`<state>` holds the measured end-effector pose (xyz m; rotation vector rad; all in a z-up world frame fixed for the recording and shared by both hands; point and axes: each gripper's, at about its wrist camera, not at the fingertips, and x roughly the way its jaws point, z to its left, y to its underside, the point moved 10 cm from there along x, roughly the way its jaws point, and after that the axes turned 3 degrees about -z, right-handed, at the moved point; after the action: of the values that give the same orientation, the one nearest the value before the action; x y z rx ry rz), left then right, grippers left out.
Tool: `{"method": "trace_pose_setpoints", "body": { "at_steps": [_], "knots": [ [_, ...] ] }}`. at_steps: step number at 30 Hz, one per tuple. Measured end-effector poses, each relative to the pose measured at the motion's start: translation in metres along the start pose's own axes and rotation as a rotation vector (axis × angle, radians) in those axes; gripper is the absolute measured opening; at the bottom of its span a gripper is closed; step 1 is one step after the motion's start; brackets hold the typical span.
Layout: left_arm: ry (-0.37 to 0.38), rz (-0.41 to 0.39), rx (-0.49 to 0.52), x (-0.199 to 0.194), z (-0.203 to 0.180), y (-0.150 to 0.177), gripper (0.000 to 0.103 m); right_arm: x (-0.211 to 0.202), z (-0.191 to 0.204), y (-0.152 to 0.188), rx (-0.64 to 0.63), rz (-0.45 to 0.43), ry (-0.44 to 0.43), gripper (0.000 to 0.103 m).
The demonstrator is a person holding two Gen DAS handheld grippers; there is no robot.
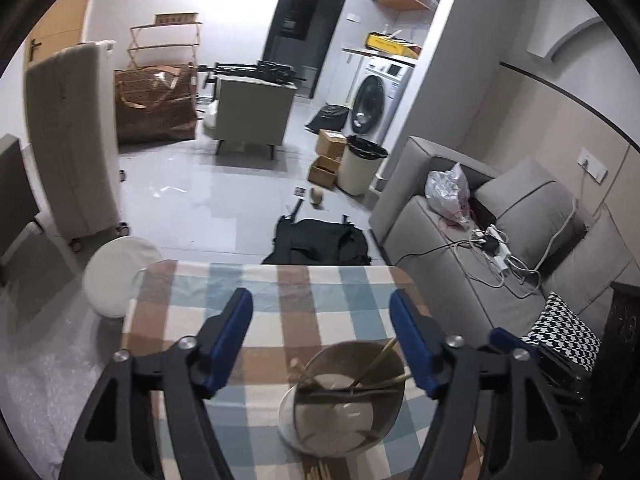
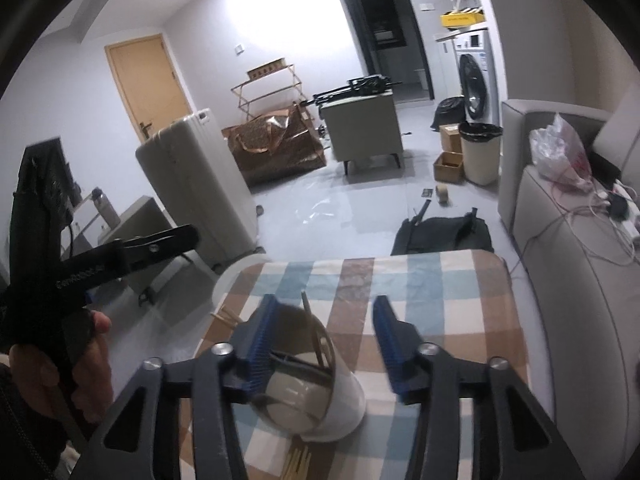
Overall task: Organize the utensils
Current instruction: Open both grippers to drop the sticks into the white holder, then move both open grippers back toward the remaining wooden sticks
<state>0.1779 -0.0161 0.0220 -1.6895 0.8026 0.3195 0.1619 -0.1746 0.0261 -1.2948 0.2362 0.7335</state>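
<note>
A white utensil holder cup (image 1: 340, 408) stands on the checked tablecloth (image 1: 280, 320), with chopsticks (image 1: 380, 360) and dark utensils leaning inside. My left gripper (image 1: 322, 312) is open and empty, its blue pads above and either side of the cup. In the right wrist view the same cup (image 2: 316, 396) sits low between the jaws of my right gripper (image 2: 324, 320), which is open and empty. More wooden chopsticks (image 2: 298, 464) lie on the cloth near the cup's front. Wooden sticks (image 2: 228, 316) lie at the table's left edge. The left gripper (image 2: 120, 256) shows at the left, held by a hand.
A grey sofa (image 1: 480, 280) with cables and a plastic bag stands right of the table. A black bag (image 1: 320, 240) lies on the floor beyond the table's far edge. A white round stool (image 1: 116, 280) and a pale suitcase (image 1: 72, 140) stand to the left.
</note>
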Motion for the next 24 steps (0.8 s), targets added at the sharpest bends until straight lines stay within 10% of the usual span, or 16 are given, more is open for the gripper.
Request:
{"method": "trace_pose_setpoints", "body": {
  "at_steps": [24],
  "knots": [
    [-0.2,-0.158,0.034,-0.108,-0.015,0.041,0.096,-0.134,0.05,0.024,-0.032,-0.18,-0.015,0.097]
  ]
}}
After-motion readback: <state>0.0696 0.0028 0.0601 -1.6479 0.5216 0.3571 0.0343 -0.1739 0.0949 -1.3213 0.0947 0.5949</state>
